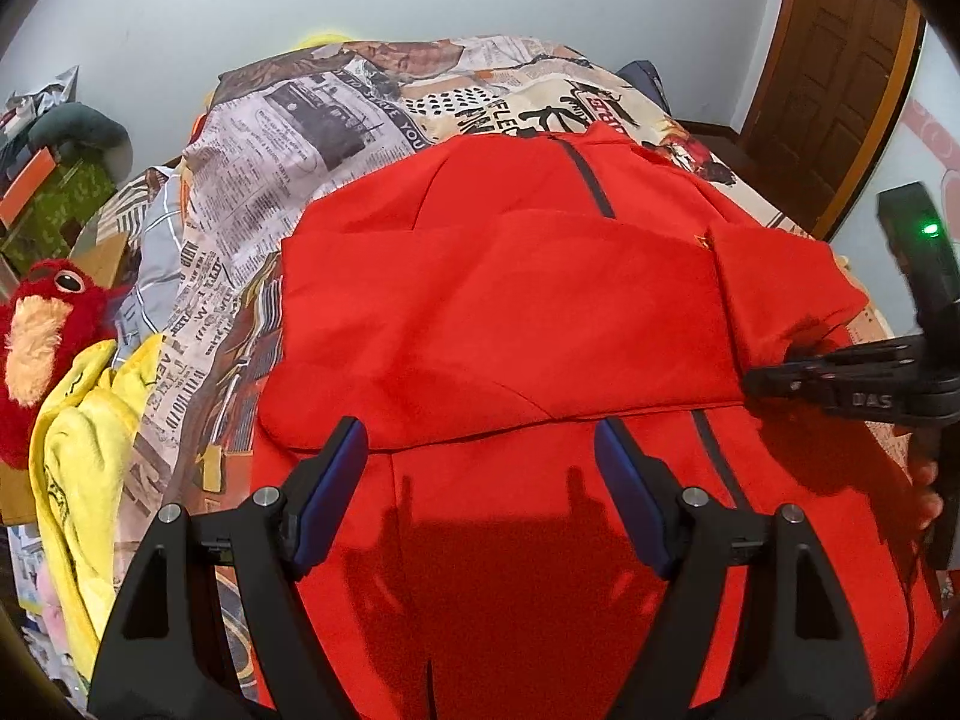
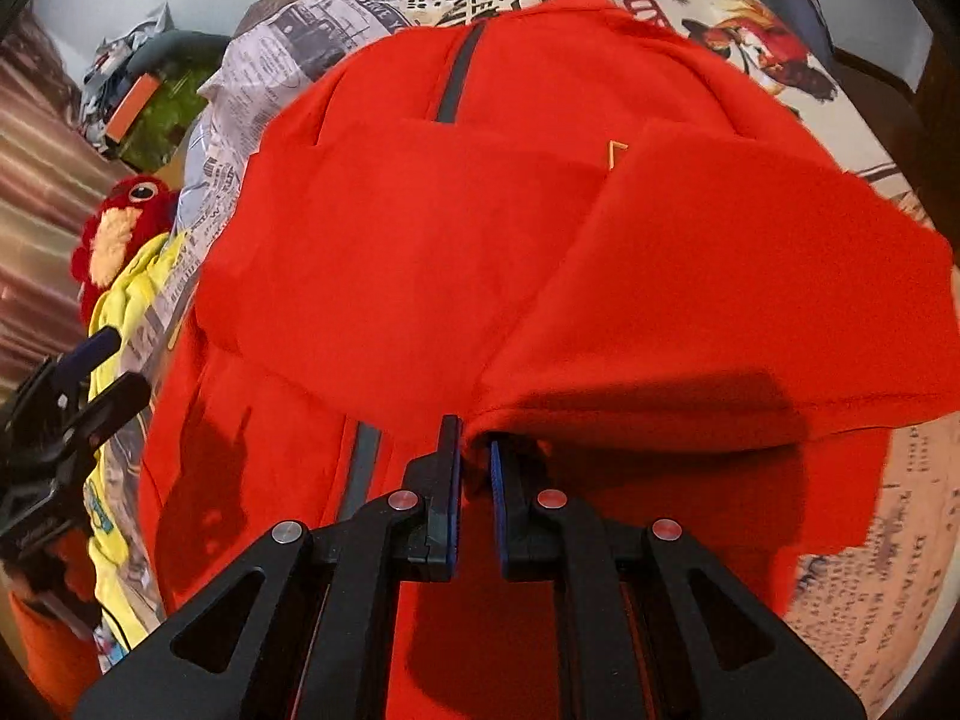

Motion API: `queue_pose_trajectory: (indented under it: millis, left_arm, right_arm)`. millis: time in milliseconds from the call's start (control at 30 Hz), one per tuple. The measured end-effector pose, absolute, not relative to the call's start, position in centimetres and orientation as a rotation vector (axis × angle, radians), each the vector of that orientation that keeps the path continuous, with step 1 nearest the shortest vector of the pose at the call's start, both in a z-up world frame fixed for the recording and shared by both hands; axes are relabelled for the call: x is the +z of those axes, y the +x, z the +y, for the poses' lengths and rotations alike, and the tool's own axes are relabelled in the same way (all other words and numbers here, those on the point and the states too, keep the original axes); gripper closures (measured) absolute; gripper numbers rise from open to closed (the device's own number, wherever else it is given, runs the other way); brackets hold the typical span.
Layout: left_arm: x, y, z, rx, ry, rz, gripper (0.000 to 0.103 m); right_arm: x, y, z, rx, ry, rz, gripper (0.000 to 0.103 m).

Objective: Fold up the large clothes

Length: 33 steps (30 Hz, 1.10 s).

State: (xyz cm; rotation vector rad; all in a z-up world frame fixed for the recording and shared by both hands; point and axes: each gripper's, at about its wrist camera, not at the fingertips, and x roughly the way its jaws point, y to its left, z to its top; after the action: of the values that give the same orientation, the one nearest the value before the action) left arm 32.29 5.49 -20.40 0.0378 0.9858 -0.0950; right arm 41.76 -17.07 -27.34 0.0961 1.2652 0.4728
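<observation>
A red zip jacket (image 1: 510,312) (image 2: 372,228) lies front up on the bed, one sleeve folded across its chest. The other sleeve (image 1: 780,288) (image 2: 720,300) is drawn over from the right, its cuff edge pinched in my right gripper (image 2: 476,435) (image 1: 762,375), which is shut on it just above the jacket's dark zip (image 2: 360,468). My left gripper (image 1: 480,429) (image 2: 90,372) hovers over the jacket's lower half. Its blue-padded fingers stand wide open with nothing between them.
The bed cover (image 1: 288,180) has a newspaper print. A red plush bird (image 1: 42,324) and a crumpled yellow garment (image 1: 84,438) lie at the bed's left edge. A wooden door (image 1: 840,60) stands at the back right. A person's hand (image 1: 924,492) holds the right gripper.
</observation>
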Motion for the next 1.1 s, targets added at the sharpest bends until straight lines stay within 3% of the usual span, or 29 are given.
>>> queue_pose_trajectory:
  millis: [167,333,433,567,900,1100]
  left_arm:
    - [-18.7,33.1,3.1,-0.13,0.058,0.956,0.026]
    - [-16.4,34.4,-1.7,-0.197,0.11,0.921,0.026]
    - [-15.3,35.4,-5.8,-0.257,0.154,0.912,0.026]
    - [-15.2,36.6,-11.3,-0.345,0.193,0.91,0.024]
    - [-22.6,41.1,-23.6,-0.482,0.294,1.1,0.022]
    - [-26.0,41.5,-28.4,-0.532,0.418,1.122,0.022]
  right_arm:
    - [-23.9,40.6,-19.3,0.444,0.052,1.192,0.073]
    - [-19.5,38.4,-23.7,0.309,-0.055,0.984,0.063]
    - [-17.7,36.9,-26.5,0.22,-0.113,0.878,0.052]
    - [-16.8,35.8,-29.6,0.116,-0.155,0.81,0.043]
    - [-20.9,35.0,-36.7,0.009,0.036,0.907,0.042]
    - [-23.8,34.2,-39.4,-0.032,0.138,0.956,0.042]
